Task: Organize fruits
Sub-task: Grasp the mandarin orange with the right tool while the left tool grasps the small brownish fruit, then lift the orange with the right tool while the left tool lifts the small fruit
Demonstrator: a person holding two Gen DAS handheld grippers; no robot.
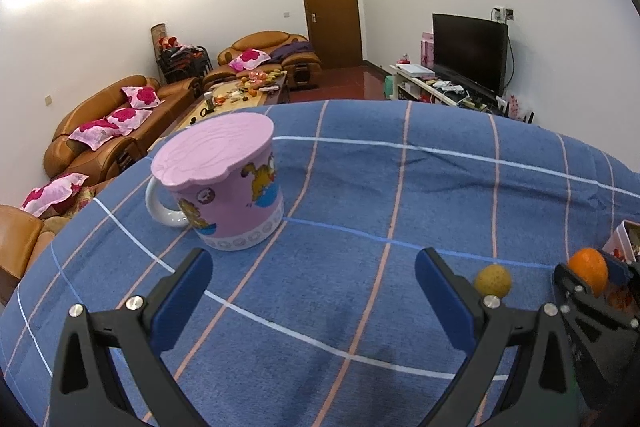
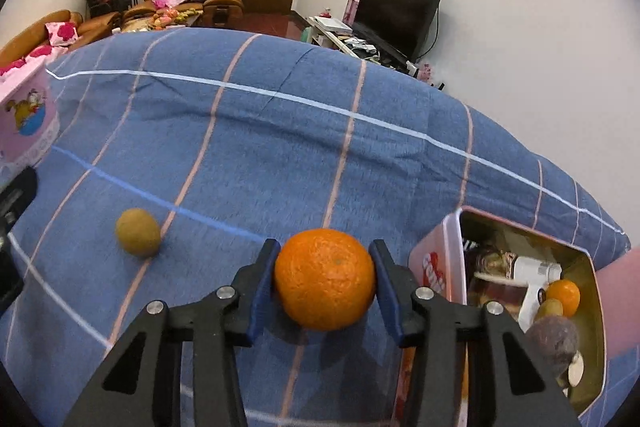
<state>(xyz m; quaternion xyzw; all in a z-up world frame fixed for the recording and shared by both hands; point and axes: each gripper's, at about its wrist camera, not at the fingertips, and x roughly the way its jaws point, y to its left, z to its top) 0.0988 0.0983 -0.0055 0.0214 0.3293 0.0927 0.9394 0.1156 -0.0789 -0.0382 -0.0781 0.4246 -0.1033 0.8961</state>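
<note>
Between the right claw's [image 2: 325,277] pads, an orange [image 2: 325,279] is sitting gripped; left of it, the left claw [image 1: 314,293] is gaping empty.

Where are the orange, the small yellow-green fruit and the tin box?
orange [image 2: 325,279]: right wrist view, middle of its peel.
small yellow-green fruit [image 2: 138,233]: right wrist view, centre of its skin.
tin box [image 2: 450,259]: right wrist view, its near outer wall.

No fully legible text anywhere. Only partial white rounded letters on a red patch on the side of the pink tin [image 2: 434,267], too cut off to read. Cartoon pictures without words on the pink mug [image 1: 236,203].
</note>
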